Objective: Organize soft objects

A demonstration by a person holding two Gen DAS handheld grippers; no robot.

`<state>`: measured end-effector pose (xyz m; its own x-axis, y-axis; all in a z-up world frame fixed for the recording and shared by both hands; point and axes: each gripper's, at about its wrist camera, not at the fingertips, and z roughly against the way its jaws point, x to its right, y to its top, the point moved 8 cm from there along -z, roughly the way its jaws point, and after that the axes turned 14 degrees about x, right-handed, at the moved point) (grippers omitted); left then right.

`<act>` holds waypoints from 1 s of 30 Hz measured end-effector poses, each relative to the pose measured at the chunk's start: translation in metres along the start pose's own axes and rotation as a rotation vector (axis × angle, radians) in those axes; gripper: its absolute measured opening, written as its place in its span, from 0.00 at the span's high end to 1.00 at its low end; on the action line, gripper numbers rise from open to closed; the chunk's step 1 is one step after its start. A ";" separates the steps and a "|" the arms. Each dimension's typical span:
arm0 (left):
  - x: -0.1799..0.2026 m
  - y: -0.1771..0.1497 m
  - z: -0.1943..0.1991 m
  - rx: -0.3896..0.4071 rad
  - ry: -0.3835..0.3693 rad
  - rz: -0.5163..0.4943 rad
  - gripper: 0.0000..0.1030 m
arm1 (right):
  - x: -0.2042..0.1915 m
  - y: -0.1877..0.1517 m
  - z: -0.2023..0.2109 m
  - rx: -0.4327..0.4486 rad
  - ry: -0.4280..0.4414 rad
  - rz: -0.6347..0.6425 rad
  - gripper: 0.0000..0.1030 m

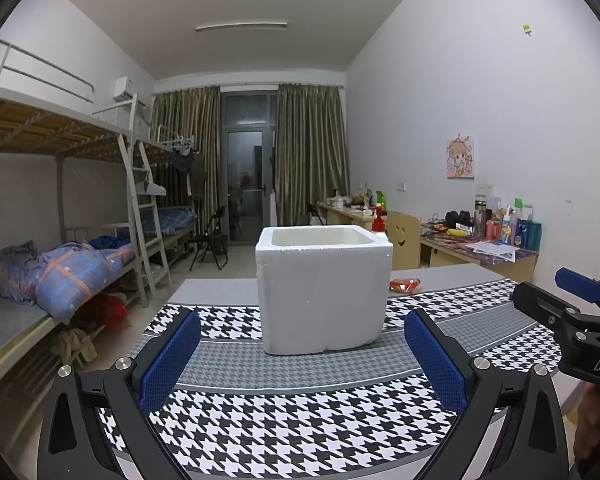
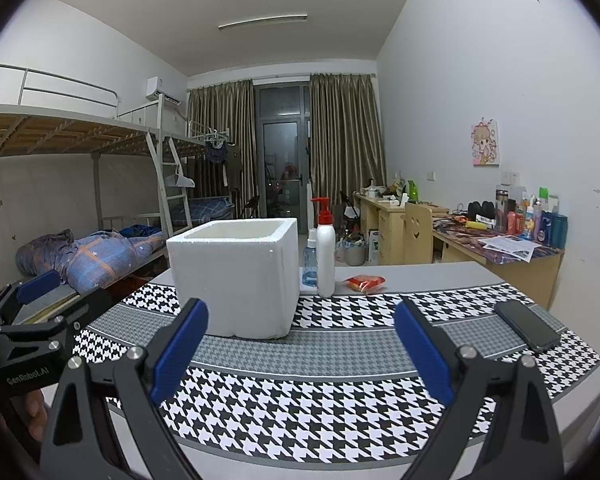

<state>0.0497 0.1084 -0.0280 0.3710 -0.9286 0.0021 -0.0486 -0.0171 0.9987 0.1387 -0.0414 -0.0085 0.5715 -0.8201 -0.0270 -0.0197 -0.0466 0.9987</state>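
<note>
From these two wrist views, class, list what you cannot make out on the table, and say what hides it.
- Inside of the foam box: both views are too low, its walls hide any contents.
- Spray bottle and pump bottle: hidden behind the box in the left view, bar the red pump.
- Red packet: too small to identify.
- Phone: absent from the left view.

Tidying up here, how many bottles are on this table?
2: a white pump bottle and a small blue spray bottle, side by side right of the foam box. More may hide behind it.
</note>
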 end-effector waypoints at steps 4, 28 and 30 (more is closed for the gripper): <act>0.003 -0.002 0.000 -0.007 -0.010 -0.001 0.01 | 0.002 -0.001 0.000 -0.006 0.001 -0.016 0.06; 0.013 -0.007 0.001 -0.029 -0.032 -0.003 0.01 | 0.004 -0.010 -0.002 -0.028 0.005 -0.012 0.06; 0.013 -0.007 0.000 -0.032 -0.031 -0.001 0.01 | 0.005 -0.010 -0.003 -0.030 0.005 -0.011 0.06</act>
<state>0.0547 0.0963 -0.0350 0.3421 -0.9397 -0.0003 -0.0185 -0.0070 0.9998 0.1438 -0.0430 -0.0186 0.5753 -0.8171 -0.0375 0.0106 -0.0384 0.9992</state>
